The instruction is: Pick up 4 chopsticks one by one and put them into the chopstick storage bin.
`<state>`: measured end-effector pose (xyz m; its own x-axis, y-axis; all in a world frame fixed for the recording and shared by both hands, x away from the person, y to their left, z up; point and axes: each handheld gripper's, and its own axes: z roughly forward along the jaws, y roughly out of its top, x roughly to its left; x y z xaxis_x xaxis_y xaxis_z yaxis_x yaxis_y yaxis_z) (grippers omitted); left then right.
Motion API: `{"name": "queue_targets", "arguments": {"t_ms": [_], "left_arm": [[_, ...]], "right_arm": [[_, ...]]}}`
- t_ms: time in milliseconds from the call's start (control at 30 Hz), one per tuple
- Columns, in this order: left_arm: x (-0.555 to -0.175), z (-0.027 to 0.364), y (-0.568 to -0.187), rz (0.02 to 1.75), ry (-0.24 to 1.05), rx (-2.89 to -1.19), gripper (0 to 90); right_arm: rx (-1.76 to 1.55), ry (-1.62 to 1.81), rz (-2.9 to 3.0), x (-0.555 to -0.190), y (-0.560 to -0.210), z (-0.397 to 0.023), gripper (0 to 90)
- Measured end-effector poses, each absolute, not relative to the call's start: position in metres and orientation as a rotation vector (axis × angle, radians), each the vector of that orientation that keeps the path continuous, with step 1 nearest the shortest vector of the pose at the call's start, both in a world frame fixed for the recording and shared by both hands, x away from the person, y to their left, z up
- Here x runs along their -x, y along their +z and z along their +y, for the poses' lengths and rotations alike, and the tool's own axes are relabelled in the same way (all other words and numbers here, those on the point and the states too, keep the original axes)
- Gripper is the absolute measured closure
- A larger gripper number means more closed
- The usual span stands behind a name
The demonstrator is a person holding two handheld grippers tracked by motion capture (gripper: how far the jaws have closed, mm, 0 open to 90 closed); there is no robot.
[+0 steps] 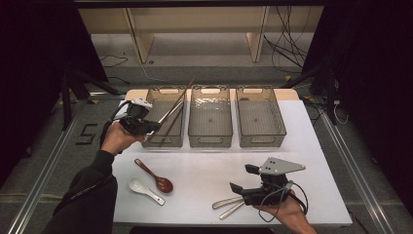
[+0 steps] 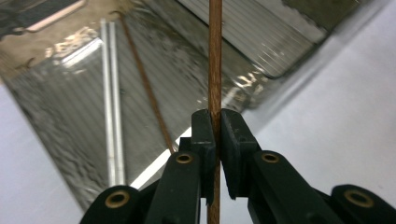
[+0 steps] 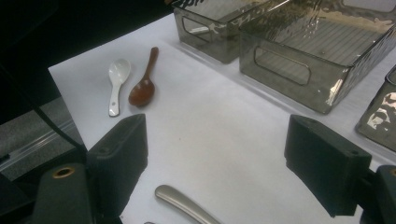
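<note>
White desk point(image 1: 204, 168), three smoky clear bins in a row along its far edge. Middle bin point(image 1: 210, 123) and right bin point(image 1: 260, 123): floors bare, cut-out handles in the end walls. Near-left part of the desk: brown wooden spoon point(image 1: 157, 178), bowl toward the near edge, handle slanting away to the left. White ceramic spoon point(image 1: 144, 189) just beside it, nearer the desk corner; the two lie close, whether they touch I can't tell. Near edge, right of centre: two metal utensil handles point(image 1: 228, 205) side by side, their heads hidden. Beyond the desk: pale wooden shelving point(image 1: 195, 29), loose black cables point(image 1: 287, 48) on the floor.
</note>
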<state>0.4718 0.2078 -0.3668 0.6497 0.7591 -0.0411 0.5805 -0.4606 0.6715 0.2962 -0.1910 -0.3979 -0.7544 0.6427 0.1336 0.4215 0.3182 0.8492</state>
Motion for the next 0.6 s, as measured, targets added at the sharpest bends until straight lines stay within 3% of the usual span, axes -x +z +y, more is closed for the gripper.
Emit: {"name": "queue_targets", "arguments": {"t_ms": [600], "left_arm": [[-0.490,0.241,-0.375,1.148,0.427,-2.085,83.6]], "right_arm": [[-0.970,1.402,2.363,-0.296,-0.399,-0.190,22.5]]}}
